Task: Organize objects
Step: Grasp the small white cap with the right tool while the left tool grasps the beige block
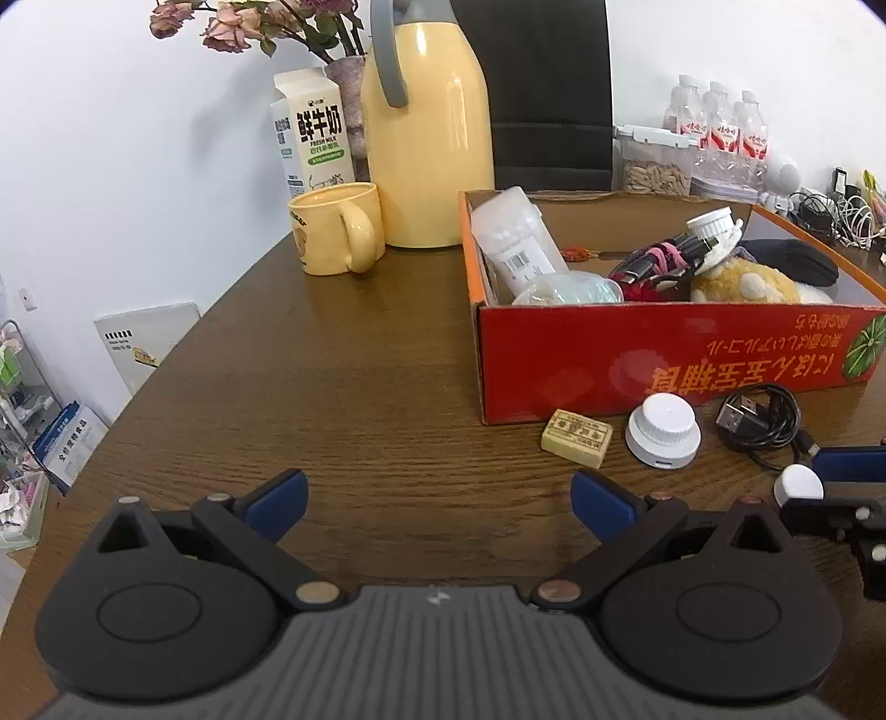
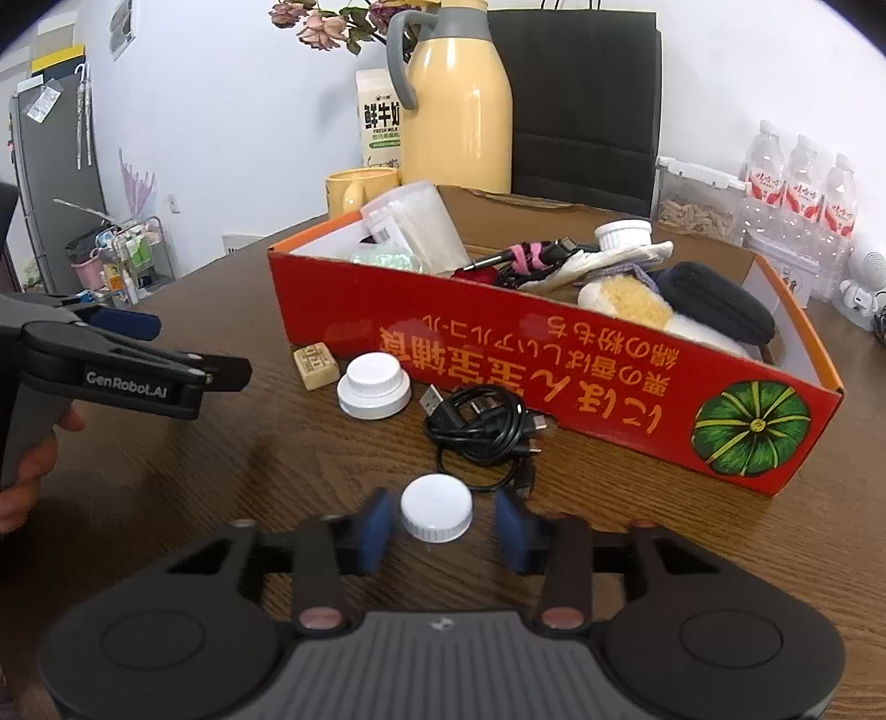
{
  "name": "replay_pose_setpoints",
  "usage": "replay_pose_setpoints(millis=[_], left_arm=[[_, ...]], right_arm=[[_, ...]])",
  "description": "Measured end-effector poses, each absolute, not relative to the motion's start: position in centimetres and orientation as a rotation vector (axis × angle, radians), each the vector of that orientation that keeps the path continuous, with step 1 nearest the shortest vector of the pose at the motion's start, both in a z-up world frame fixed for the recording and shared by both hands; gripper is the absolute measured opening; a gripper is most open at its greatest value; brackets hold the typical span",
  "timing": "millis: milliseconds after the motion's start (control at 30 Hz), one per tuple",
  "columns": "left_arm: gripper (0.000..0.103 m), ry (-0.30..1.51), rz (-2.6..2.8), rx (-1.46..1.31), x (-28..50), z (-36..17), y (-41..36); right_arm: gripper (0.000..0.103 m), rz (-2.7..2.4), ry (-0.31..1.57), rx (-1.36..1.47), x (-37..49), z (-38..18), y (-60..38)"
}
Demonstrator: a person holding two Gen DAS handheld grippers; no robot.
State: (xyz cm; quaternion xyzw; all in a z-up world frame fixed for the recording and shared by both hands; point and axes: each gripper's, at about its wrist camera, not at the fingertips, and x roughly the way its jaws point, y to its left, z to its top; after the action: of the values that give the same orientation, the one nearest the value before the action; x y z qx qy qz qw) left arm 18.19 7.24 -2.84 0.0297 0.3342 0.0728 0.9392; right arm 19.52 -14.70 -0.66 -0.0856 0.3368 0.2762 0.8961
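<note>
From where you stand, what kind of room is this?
Probably a home dining or living area, though I cannot be sure: a wooden table holds a yellow thermos jug and milk carton, with dried flowers by the wall.

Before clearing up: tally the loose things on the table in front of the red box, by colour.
White: 2, round plastic knob-topped cap, small round plastic cap
Black: 1, coiled USB cable
Cream: 1, stamped rectangular block
Total: 4
</note>
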Motion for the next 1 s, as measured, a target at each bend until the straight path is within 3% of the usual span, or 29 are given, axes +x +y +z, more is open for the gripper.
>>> replay_pose_setpoints(millis=[33, 867, 933, 1000], left_arm=[[0.103, 0.685, 0.146, 0.060, 18.2, -2.9, 7.2], [0.103, 0.678, 0.088, 0.087, 22.4, -3.6, 5.2], [0.102, 0.680, 0.078, 0.090, 22.5, -3.7, 4.9], [0.094, 0.683, 0.072, 0.093, 22.6, -3.8, 4.7]], right_arm=[[0.027, 0.575, 0.696, -0.175, 19.5, -0.7, -14.7], [0.027, 0.431, 0.625, -0.047, 20.8, -0.2, -19.6], [0.027, 0.432, 0.627, -0.047, 20.9, -0.3, -19.6], [0.027, 0.434, 0.628, -0.049, 20.9, -0.4, -19.5]])
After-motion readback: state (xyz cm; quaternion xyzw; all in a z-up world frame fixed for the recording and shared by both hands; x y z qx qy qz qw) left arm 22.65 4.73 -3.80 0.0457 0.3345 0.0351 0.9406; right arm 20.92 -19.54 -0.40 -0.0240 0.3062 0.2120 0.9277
